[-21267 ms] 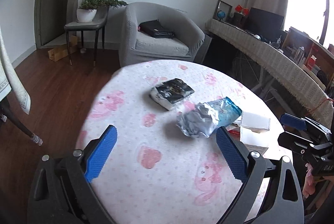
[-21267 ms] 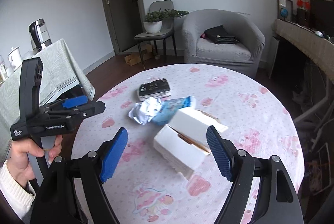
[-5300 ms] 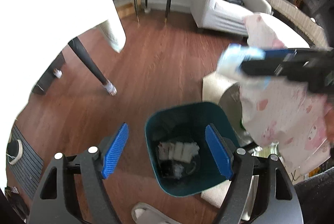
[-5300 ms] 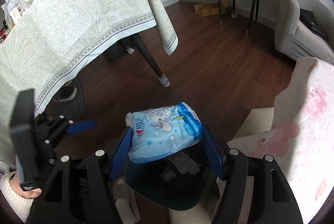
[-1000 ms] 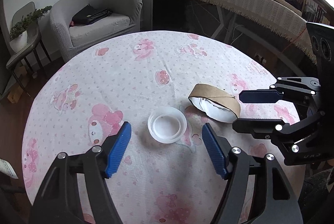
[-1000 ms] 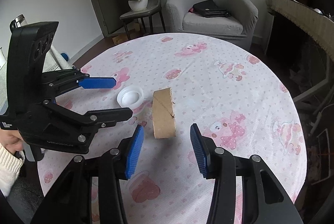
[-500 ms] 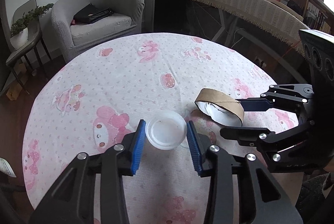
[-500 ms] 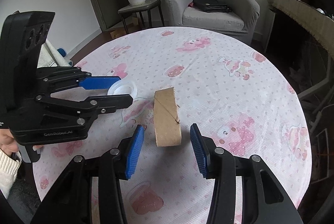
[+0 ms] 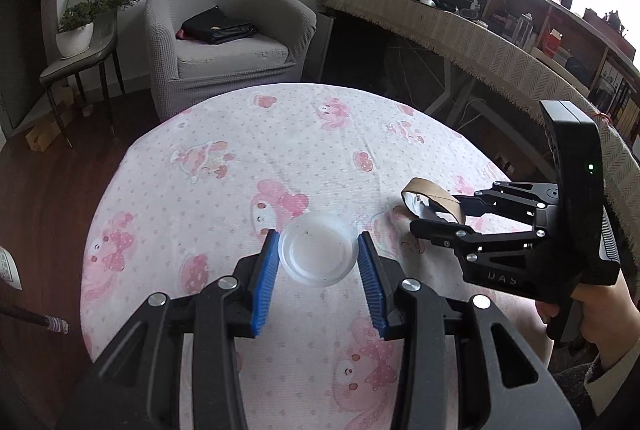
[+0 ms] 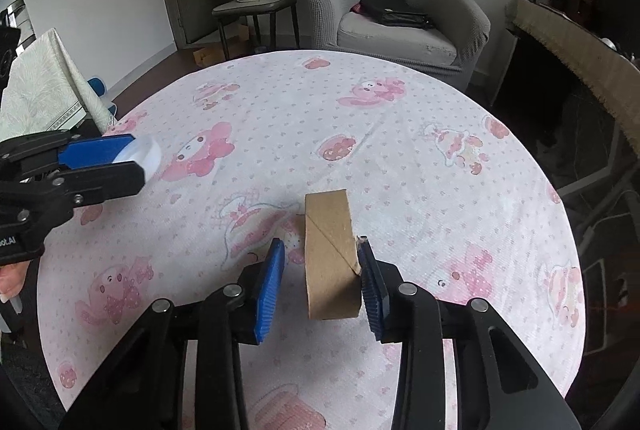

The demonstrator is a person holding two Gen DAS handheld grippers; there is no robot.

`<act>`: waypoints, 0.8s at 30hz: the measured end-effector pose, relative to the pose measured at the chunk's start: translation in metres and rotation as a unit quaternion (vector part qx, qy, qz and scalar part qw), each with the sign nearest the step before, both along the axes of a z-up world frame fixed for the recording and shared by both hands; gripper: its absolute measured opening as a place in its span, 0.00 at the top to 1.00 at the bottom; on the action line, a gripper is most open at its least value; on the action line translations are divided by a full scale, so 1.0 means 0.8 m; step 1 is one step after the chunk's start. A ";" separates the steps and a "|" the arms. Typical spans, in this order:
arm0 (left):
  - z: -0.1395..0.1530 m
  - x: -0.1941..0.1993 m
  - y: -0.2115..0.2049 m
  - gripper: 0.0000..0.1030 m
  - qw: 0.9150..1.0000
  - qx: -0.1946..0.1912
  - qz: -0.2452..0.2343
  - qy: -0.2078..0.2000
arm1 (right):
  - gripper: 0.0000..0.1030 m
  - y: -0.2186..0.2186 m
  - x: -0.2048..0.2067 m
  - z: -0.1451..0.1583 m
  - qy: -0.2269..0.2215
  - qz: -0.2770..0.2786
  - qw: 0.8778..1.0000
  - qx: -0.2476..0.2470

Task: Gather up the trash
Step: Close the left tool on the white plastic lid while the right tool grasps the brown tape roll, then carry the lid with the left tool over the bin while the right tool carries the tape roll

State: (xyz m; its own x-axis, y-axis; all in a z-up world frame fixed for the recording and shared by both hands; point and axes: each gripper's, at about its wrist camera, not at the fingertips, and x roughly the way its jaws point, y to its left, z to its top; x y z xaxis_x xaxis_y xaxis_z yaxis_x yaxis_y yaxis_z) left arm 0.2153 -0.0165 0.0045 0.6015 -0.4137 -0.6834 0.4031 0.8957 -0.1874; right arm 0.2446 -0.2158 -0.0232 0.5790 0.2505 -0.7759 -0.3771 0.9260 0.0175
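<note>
My left gripper (image 9: pixel 319 257) is shut on a white plastic lid (image 9: pixel 318 253) and holds it above the round table with the pink cartoon cloth (image 9: pixel 224 149); the lid also shows in the right wrist view (image 10: pixel 142 151). A flattened brown cardboard roll (image 10: pixel 330 256) lies on the cloth between the blue pads of my right gripper (image 10: pixel 322 272). The right pad touches the roll; a gap remains at the left pad. In the left wrist view the roll (image 9: pixel 430 191) sits at the tips of my right gripper (image 9: pixel 434 213).
A grey armchair (image 9: pixel 224 41) with a black bag stands beyond the table. A chair with a potted plant (image 9: pixel 80 29) is at the far left. A long desk with a fringed cloth (image 9: pixel 480 37) runs along the right. A second table with a green cloth (image 10: pixel 36 89) is left.
My left gripper has closed on the white lid and lifted it off the cloth. My right gripper has moved forward around the cardboard roll and narrowed on it.
</note>
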 end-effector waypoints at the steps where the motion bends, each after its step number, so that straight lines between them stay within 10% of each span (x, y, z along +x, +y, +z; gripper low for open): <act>1: 0.001 -0.004 0.007 0.59 1.000 -0.003 0.005 -0.001 | 0.73 0.001 0.001 0.000 0.000 -0.001 1.000 -0.002; 24: 0.028 -0.088 0.147 0.59 0.992 -0.009 0.122 -0.027 | 0.79 0.108 -0.013 0.026 -0.006 0.058 0.998 0.016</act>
State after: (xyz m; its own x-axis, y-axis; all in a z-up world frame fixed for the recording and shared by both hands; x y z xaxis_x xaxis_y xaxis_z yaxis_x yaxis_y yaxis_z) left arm 0.1447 0.1009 0.0269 0.7211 -0.2639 -0.6406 0.1854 0.9644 -0.1886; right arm 0.2346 -0.1291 -0.0021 0.5534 0.3410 -0.7599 -0.4829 0.8747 0.0408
